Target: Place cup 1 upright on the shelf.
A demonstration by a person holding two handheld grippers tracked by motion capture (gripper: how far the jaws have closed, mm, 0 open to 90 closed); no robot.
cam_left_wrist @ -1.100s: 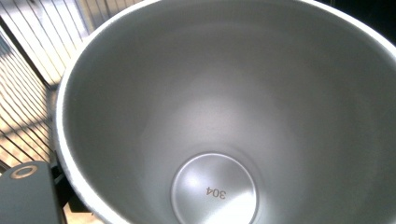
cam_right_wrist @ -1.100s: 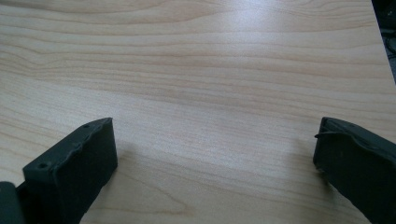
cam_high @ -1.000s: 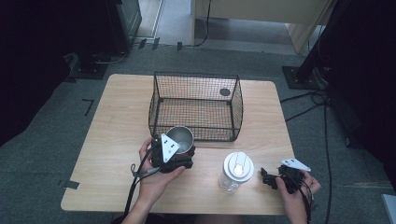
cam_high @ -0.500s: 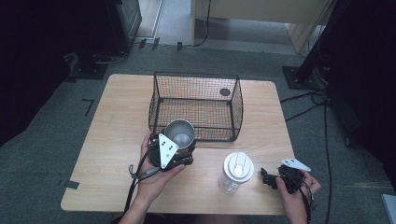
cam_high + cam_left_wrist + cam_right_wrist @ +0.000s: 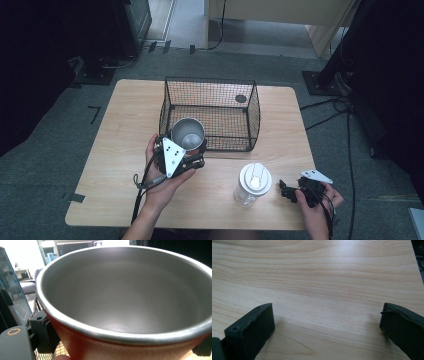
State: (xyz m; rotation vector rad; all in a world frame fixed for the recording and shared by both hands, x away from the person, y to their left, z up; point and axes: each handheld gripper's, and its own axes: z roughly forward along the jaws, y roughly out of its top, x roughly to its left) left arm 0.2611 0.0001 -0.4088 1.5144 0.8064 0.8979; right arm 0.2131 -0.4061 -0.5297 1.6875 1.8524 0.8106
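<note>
My left gripper point(image 5: 189, 150) is shut on a metal cup point(image 5: 187, 133), steel inside and red outside, held just in front of the black wire basket point(image 5: 210, 79). In the left gripper view the cup's open mouth point(image 5: 125, 300) sits close up and empty, with one black finger point(image 5: 43, 331) pressed against its left side. My right gripper point(image 5: 289, 192) rests low at the front right of the table. In the right gripper view its jaws stand wide apart over bare wood, so the right gripper point(image 5: 327, 322) is open with nothing between its fingers.
A clear jar with a white lid point(image 5: 254, 183) stands upright between the two grippers near the front edge. A small dark round object point(image 5: 241, 99) lies at the basket's far right. The wooden table point(image 5: 125, 130) has bare surface to the left.
My left gripper has carried the cup a little up and away from the person, closer to the basket's front wall. The right gripper has stayed where it was.
</note>
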